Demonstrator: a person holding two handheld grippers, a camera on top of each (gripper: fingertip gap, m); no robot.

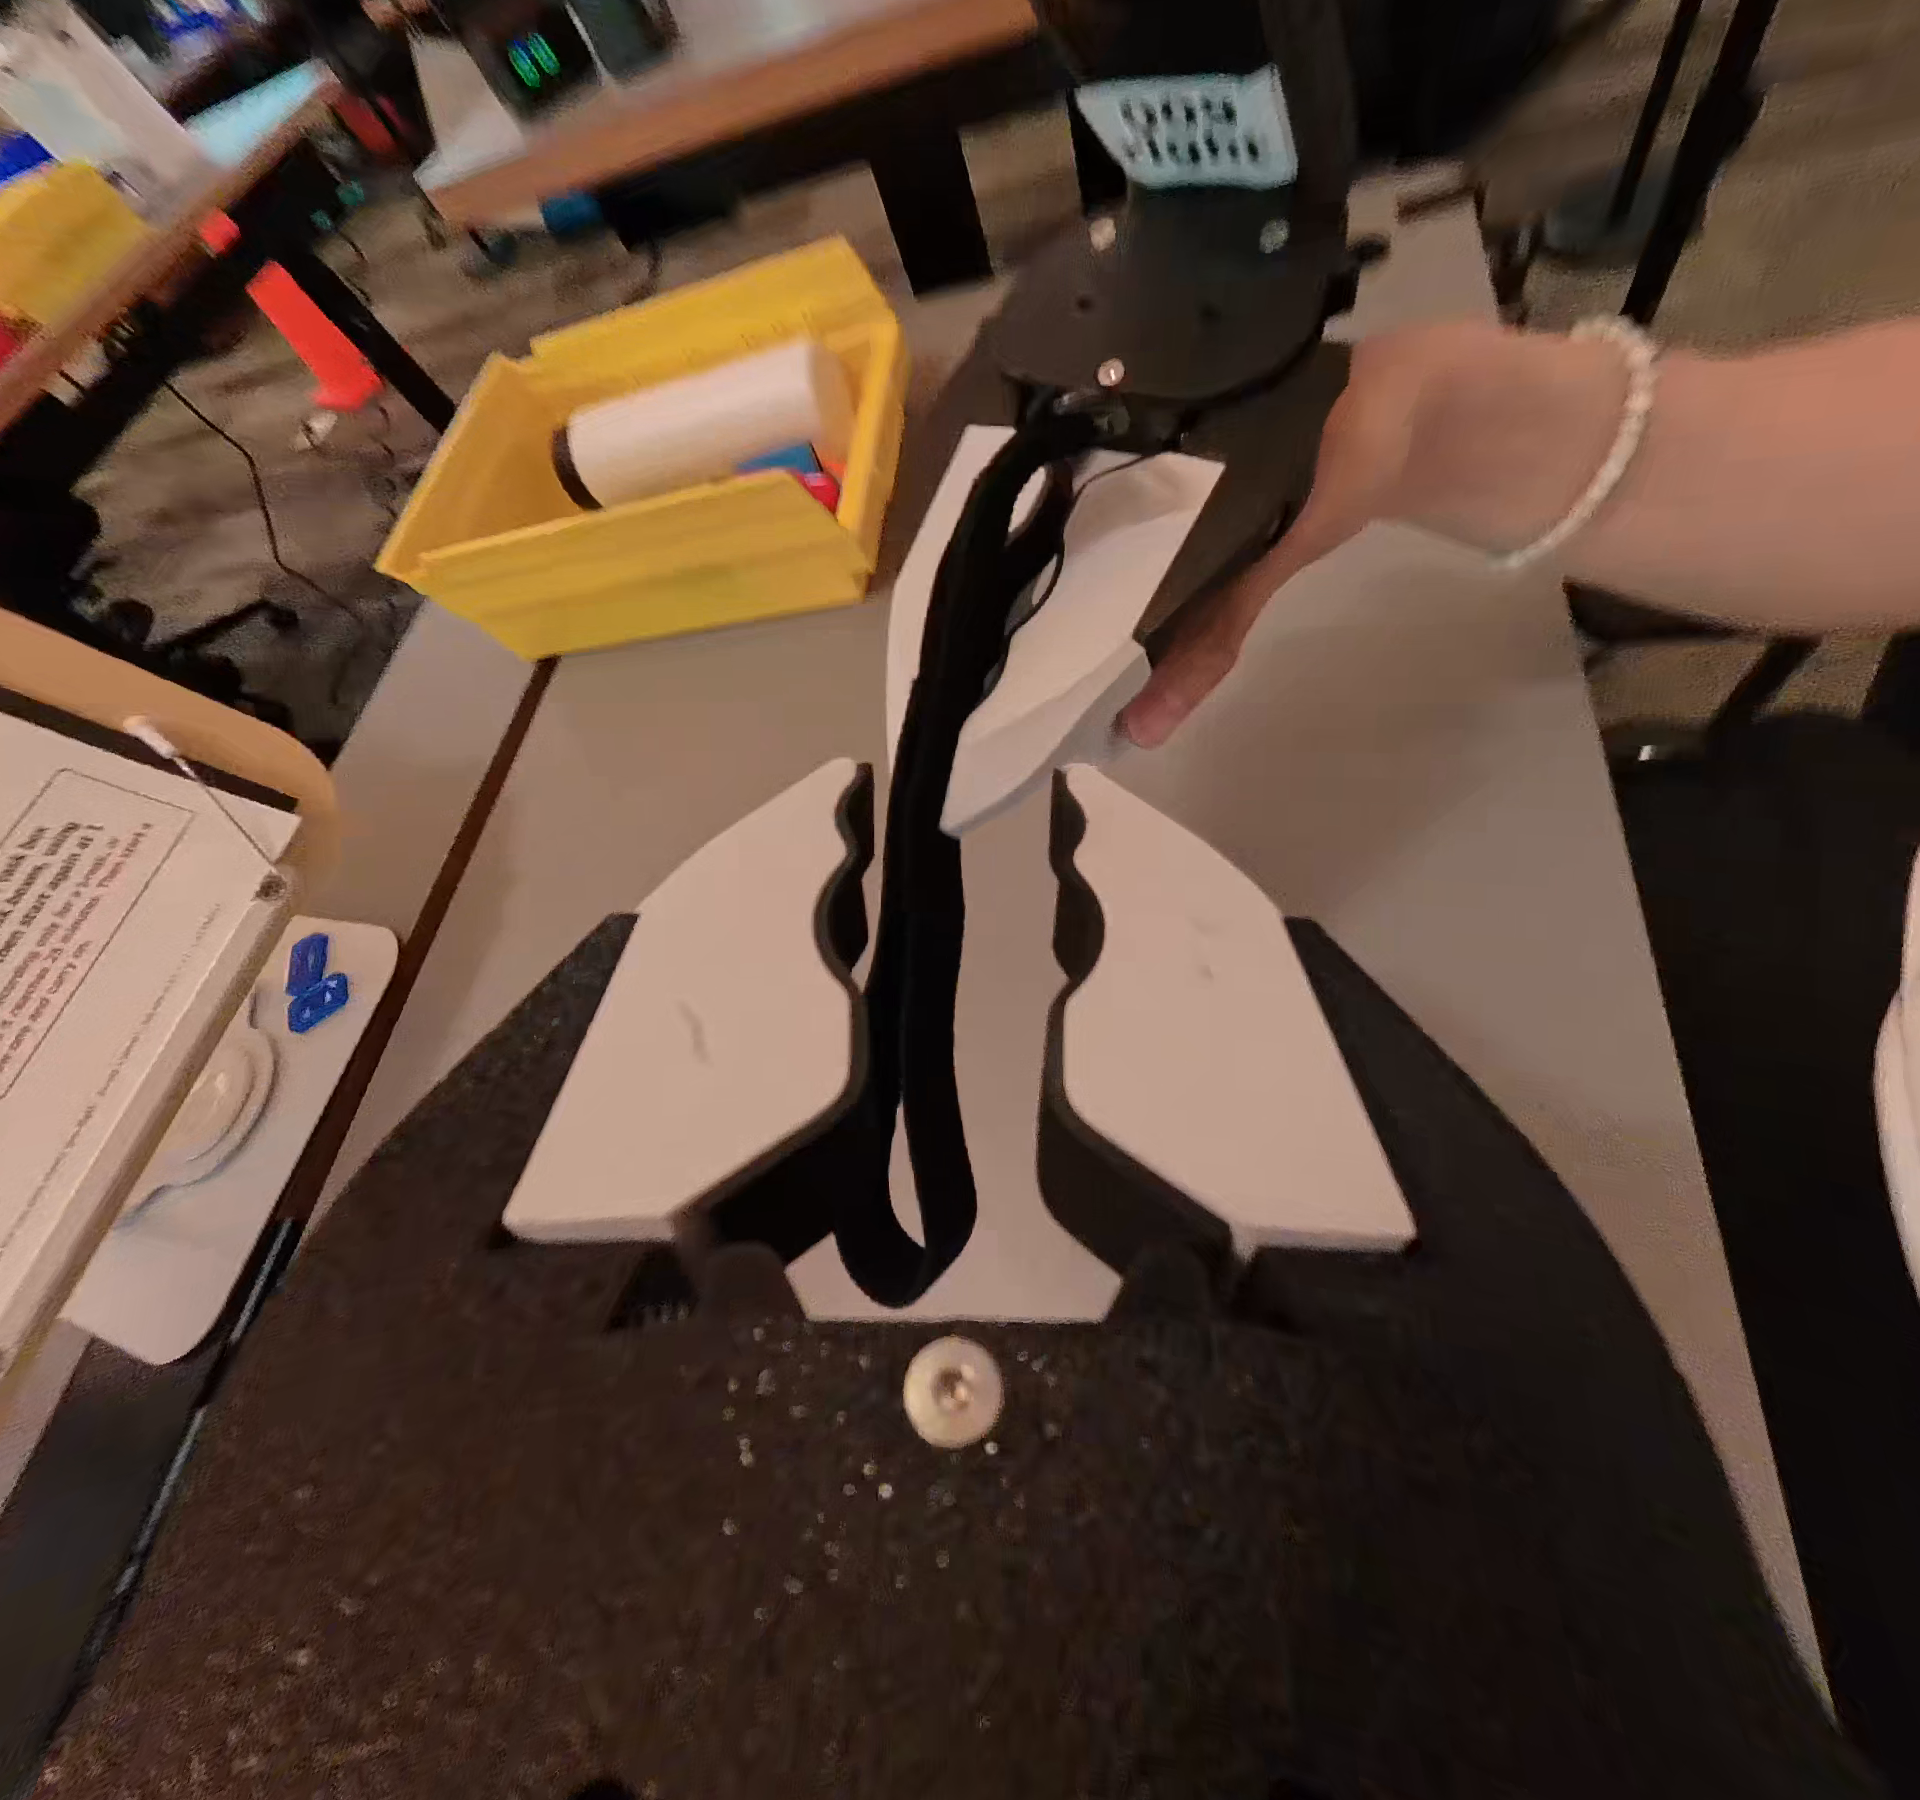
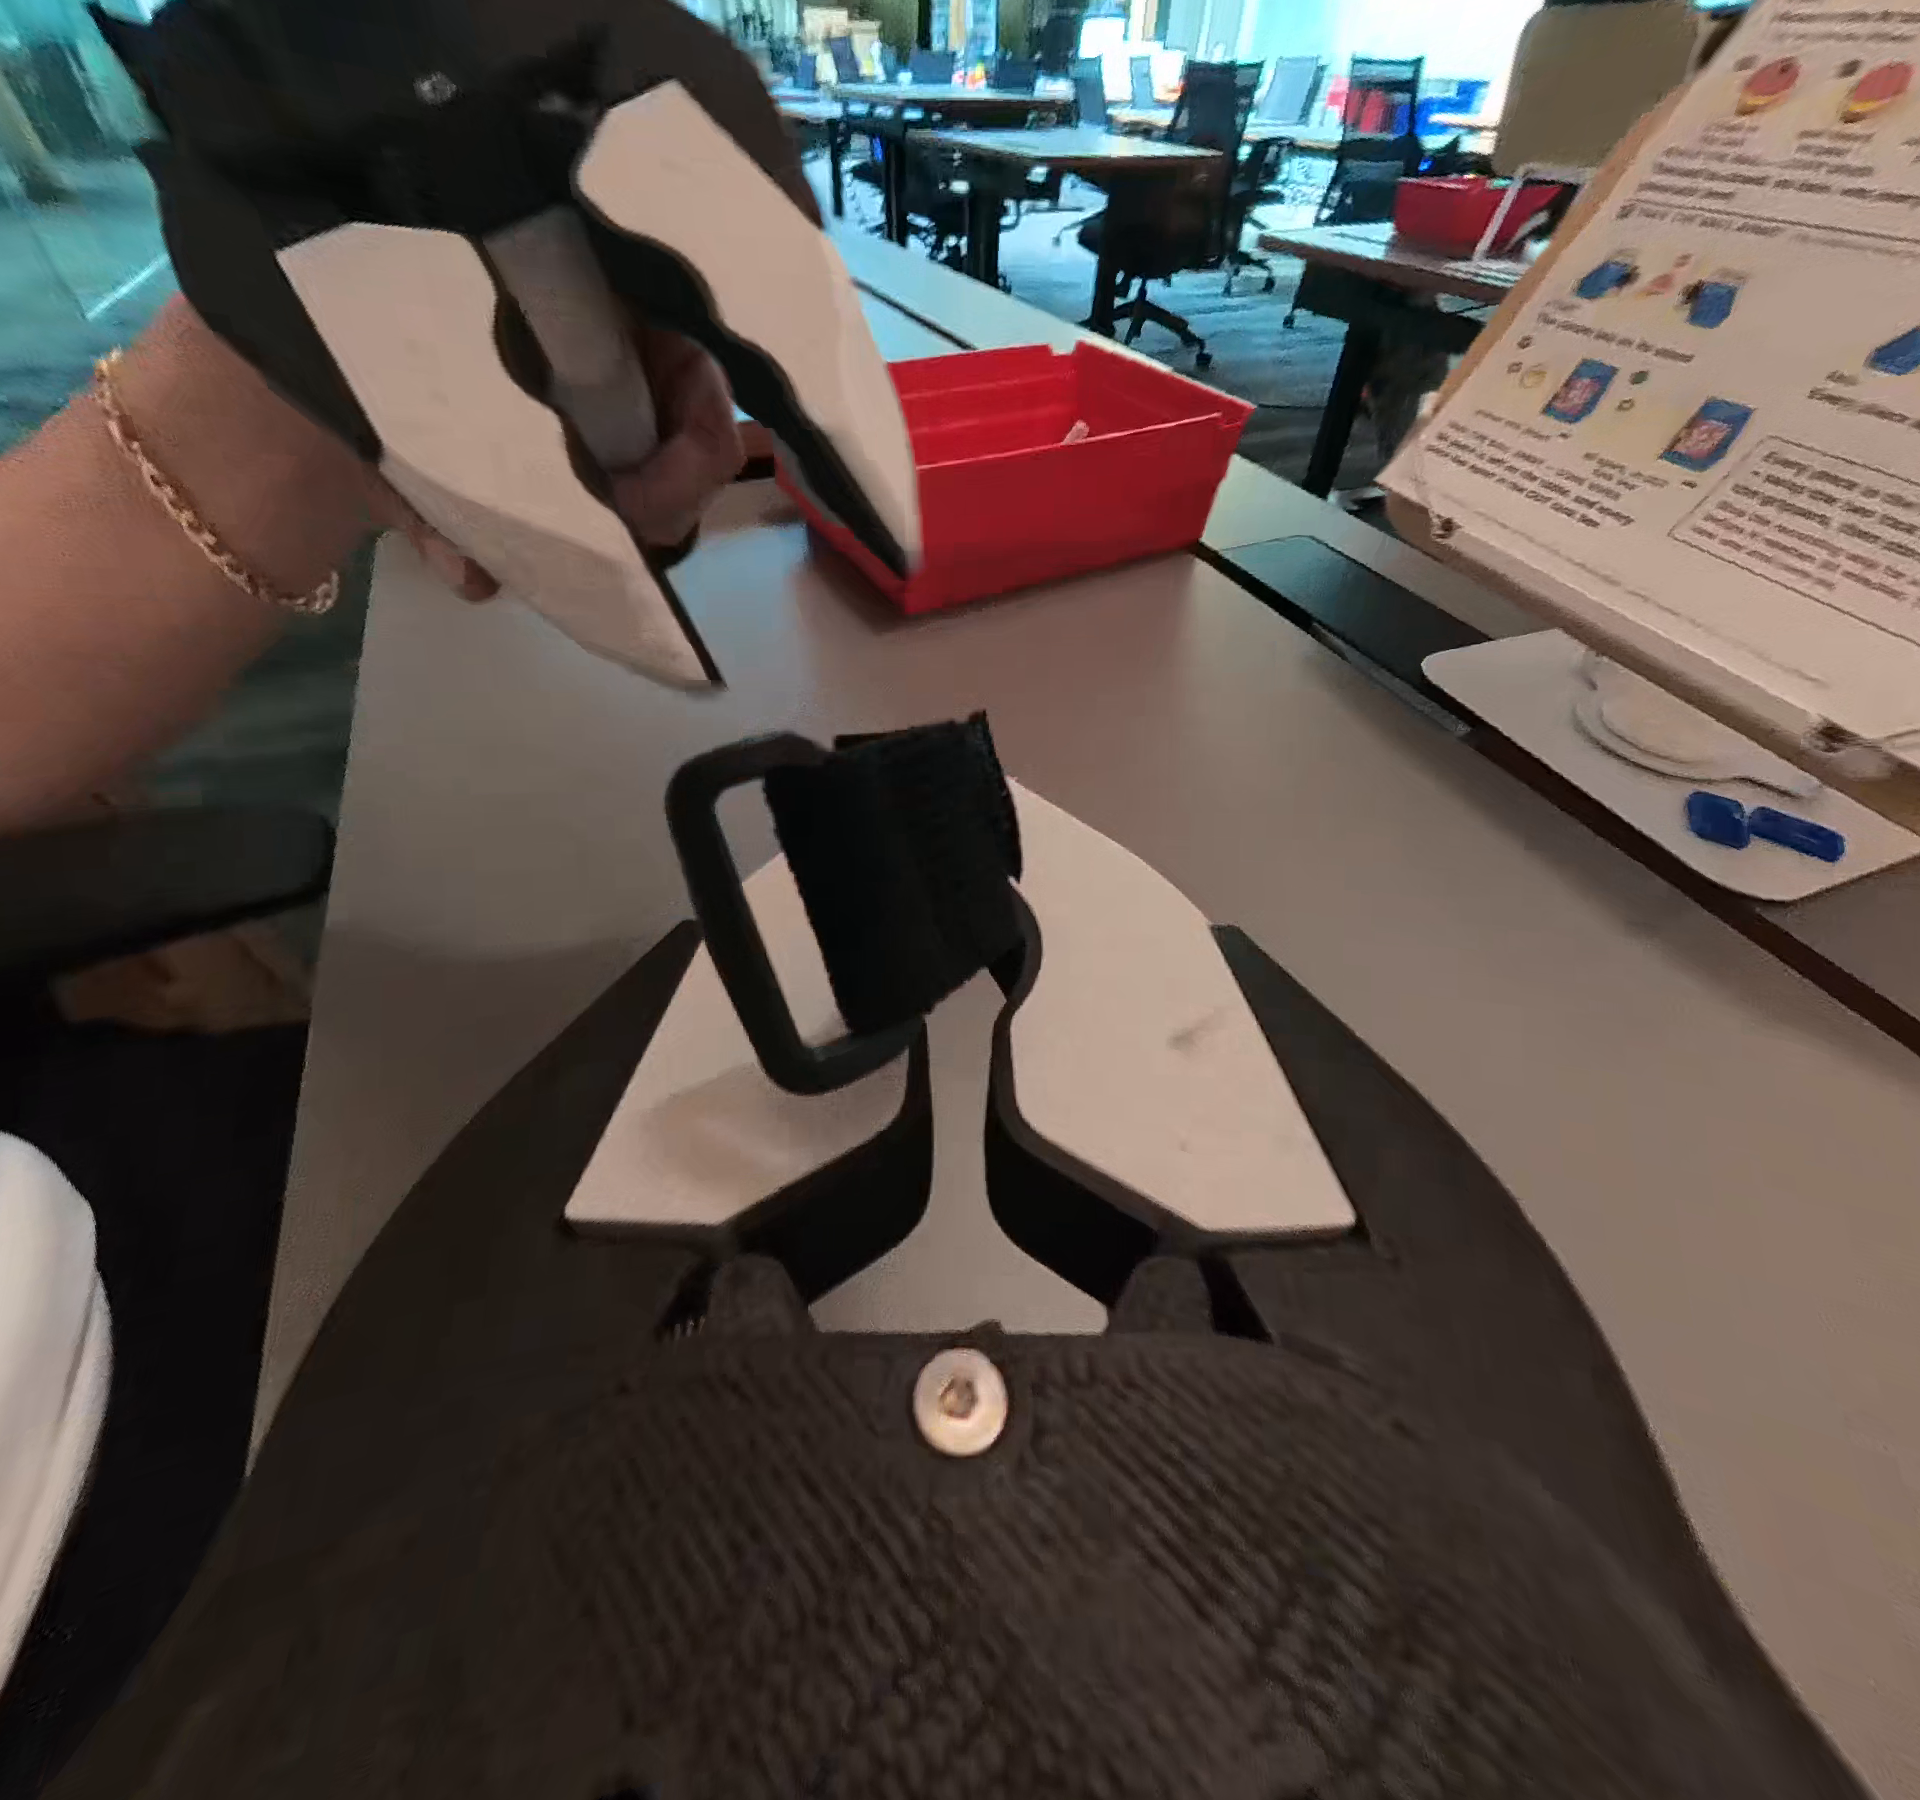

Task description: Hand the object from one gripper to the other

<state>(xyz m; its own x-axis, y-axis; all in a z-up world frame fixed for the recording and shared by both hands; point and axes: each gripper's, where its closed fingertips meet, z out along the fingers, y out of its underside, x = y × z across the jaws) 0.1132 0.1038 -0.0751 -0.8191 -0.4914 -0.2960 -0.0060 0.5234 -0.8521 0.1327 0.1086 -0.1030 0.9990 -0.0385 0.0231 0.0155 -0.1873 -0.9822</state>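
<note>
- Strap (image 1: pixel 920 971) hangs between our left gripper's (image 1: pixel 961 794) fingers in the left wrist view; the jaws stand open, clear of it on both sides. Its top is pinched in the right gripper (image 1: pixel 997 607), which comes down from above
- In the right wrist view, our right gripper (image 2: pixel 961 919) is clamped on the strap's buckle end (image 2: pixel 894 888); the left gripper (image 2: pixel 800 597) hangs above, spread wide
- We judge the handover mid-way: next the left must close on the strap, then the right let go

Grey table (image 1: pixel 1403 867), yellow bin (image 1: pixel 644 545), red bin (image 2: pixel 1049 493), document stand (image 2: pixel 1704 742)
</note>
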